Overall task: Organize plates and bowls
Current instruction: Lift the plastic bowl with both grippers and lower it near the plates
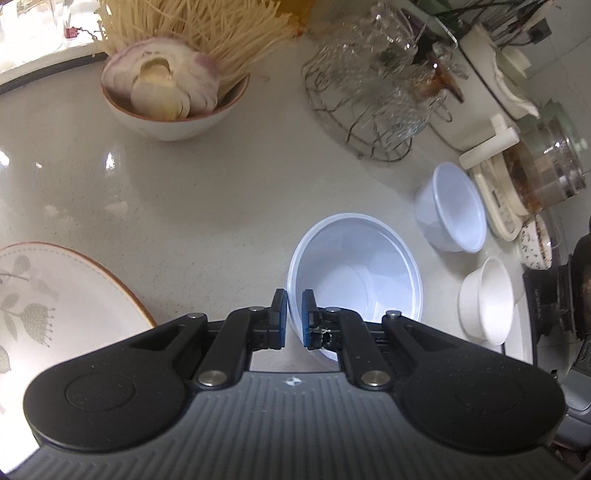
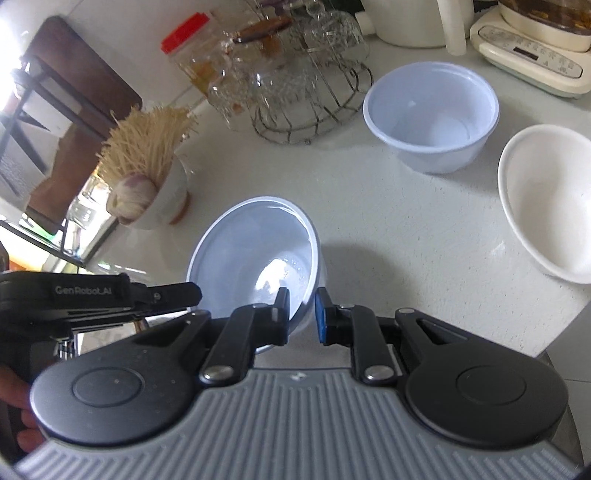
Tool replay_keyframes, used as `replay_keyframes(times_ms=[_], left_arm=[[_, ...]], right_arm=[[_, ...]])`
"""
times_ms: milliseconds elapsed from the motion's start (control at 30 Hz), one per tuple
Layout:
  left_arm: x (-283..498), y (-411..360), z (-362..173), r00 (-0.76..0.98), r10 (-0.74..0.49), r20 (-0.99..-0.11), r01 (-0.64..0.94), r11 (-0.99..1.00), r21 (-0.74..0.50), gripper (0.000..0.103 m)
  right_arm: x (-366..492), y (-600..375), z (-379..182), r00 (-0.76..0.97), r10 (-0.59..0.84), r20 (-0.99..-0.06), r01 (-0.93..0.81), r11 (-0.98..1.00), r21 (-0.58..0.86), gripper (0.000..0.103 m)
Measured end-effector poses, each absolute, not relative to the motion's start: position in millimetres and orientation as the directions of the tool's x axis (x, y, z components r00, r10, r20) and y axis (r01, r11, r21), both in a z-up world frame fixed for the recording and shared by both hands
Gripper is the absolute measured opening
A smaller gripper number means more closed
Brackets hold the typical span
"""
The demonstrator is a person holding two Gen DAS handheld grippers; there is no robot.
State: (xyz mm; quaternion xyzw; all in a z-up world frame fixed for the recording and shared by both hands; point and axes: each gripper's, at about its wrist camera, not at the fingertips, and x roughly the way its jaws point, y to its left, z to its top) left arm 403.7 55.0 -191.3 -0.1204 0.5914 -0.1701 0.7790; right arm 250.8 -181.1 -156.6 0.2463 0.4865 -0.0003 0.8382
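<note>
A: Pale blue plastic, that bowl [image 1: 354, 280] you hold, and both your tools are on it. Your left gripper [image 1: 294, 317] has its jaws clamped on the near rim, one pad inside the wall and one outside.

B: And the right one?

A: Your right gripper [image 2: 302, 314] pinches the rim on the opposite side (the wall runs straight down between its blue pads). In the right wrist view the bowl is tilted, its mouth turned toward the left, and the black nose of your left tool reaches its rim from that side.

B: Where does the rest sit on the worktop [image 1: 207, 206]?

A: A second blue bowl [image 2: 432, 118] stands upright toward the back, near the wire rack [image 2: 314, 107] of glasses. A white bowl [image 2: 550, 199] lies close to the right edge, just beside that blue one but apart from it. The plate [image 1: 55, 302] with the leaf pattern and brown rim lies at the left edge, near your left tool.

B: Anything else back there?

A: A ceramic bowl [image 1: 173, 107] holding an onion half [image 1: 162, 83] and a bundle of pale dry noodles [image 1: 192, 29] stands toward the far left. A cream kettle base [image 2: 532, 59] with a glass pot is in the far right corner.
</note>
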Motion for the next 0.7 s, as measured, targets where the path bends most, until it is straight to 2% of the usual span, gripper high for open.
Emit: replay_keyframes(times_ms=[367, 433, 500, 600, 633, 667, 700], left_arm=[[407.6, 62.0, -195.4, 0.233, -0.415, -0.879, 0.11, 0.91, -0.401, 0.011], [408.1, 64.3, -195.3, 0.223, -0.409, -0.885, 0.085, 0.912, -0.401, 0.014], [407.4, 65.9, -190.4, 0.236, -0.387, -0.892, 0.067, 0.922, -0.382, 0.028], [402.9, 67.6, -182.8, 0.264, -0.378, -0.888, 0.064, 0.925, -0.374, 0.035], [401.4, 67.9, -179.9, 0.273, -0.371, -0.888, 0.064, 0.928, -0.368, 0.036], [399.8, 68.0, -176.9, 0.282, -0.364, -0.888, 0.065, 0.93, -0.361, 0.036], [398.9, 67.4, -173.5, 0.295, -0.356, -0.887, 0.067, 0.934, -0.352, 0.038]], right_arm=[[251.4, -183.0, -160.2, 0.515, 0.259, -0.817, 0.245, 0.869, 0.43, 0.019], [251.1, -183.2, -157.1, 0.524, 0.256, -0.812, 0.239, 0.872, 0.428, 0.019], [251.4, -183.6, -152.9, 0.529, 0.238, -0.815, 0.241, 0.878, 0.413, 0.02], [249.2, -185.4, -145.3, 0.551, 0.209, -0.808, 0.231, 0.892, 0.388, 0.021], [248.5, -186.4, -143.0, 0.559, 0.2, -0.805, 0.227, 0.897, 0.38, 0.026], [247.7, -187.2, -140.2, 0.57, 0.192, -0.799, 0.223, 0.9, 0.375, 0.037], [246.5, -187.7, -137.1, 0.583, 0.187, -0.79, 0.216, 0.902, 0.373, 0.042]])
